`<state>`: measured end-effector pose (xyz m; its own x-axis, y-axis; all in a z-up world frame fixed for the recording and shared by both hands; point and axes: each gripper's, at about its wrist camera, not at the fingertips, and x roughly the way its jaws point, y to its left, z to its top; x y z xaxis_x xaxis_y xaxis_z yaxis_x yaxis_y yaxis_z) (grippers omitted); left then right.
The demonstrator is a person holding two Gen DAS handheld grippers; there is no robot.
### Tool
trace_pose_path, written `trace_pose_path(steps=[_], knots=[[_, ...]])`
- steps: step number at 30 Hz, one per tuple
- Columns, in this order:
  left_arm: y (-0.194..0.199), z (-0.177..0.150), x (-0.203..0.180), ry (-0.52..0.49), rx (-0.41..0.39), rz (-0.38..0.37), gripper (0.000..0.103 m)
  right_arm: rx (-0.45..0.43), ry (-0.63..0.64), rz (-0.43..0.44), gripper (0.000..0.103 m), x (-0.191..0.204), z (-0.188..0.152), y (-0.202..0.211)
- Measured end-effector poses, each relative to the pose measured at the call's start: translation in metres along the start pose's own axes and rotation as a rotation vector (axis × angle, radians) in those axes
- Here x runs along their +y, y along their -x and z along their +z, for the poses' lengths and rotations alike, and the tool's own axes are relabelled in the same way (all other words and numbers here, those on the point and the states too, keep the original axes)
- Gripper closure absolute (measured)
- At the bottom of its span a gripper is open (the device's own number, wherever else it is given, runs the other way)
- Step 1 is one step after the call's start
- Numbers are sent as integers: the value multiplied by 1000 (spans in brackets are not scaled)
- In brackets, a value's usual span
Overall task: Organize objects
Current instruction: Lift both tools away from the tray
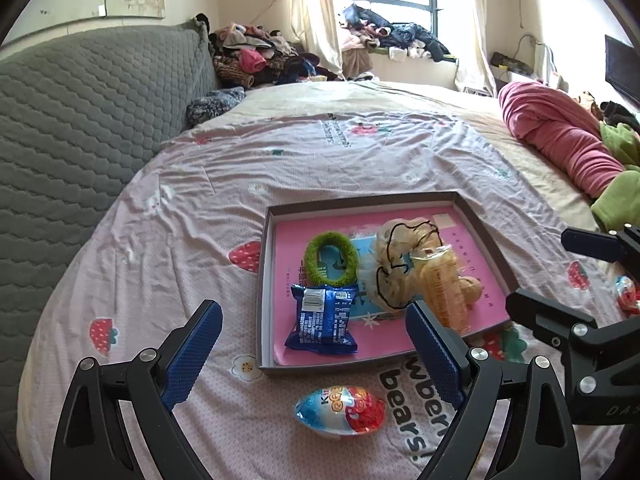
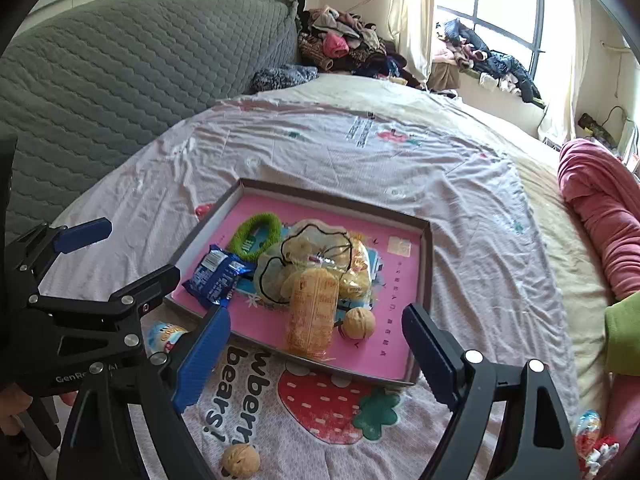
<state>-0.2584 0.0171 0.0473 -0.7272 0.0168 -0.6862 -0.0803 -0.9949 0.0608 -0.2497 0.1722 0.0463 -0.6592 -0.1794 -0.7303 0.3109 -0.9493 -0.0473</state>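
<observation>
A shallow tray point(image 1: 360, 200) with a pink floor lies on the bed. In it are a green hair ring point(image 1: 311, 258), a blue snack packet point(image 1: 322, 318), a cream scrunchie point(image 1: 394, 256), an orange snack packet point(image 1: 442, 284) and a walnut point(image 1: 472, 290). A foil egg point(image 1: 340, 410) lies on the sheet before the tray. My left gripper point(image 1: 314, 308) hangs open above the tray's near edge, nothing between its pads. My right gripper point(image 2: 316, 312) is open too, empty, over the orange packet point(image 2: 312, 312) and the walnut point(image 2: 359, 322). Another walnut point(image 2: 240, 460) lies on the sheet below it.
A second foil egg point(image 2: 588, 428) lies at the bed's right edge. A pink blanket point(image 1: 560, 136) and a green garment point(image 1: 620, 200) are at the right. A grey quilted headboard point(image 1: 80, 120) runs along the left. Clothes are piled at the far corner point(image 1: 256, 56).
</observation>
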Motion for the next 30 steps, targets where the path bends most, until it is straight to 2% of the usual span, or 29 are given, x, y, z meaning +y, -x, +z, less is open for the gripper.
trace_pose_path(steps=[14,30], knots=[[68,-1,5,11,-56,3,9,-60,-3,-13,11,8,1,68],[144,-34,14,13,-85,16,9,-89,14,-16,6,31,-34,138]])
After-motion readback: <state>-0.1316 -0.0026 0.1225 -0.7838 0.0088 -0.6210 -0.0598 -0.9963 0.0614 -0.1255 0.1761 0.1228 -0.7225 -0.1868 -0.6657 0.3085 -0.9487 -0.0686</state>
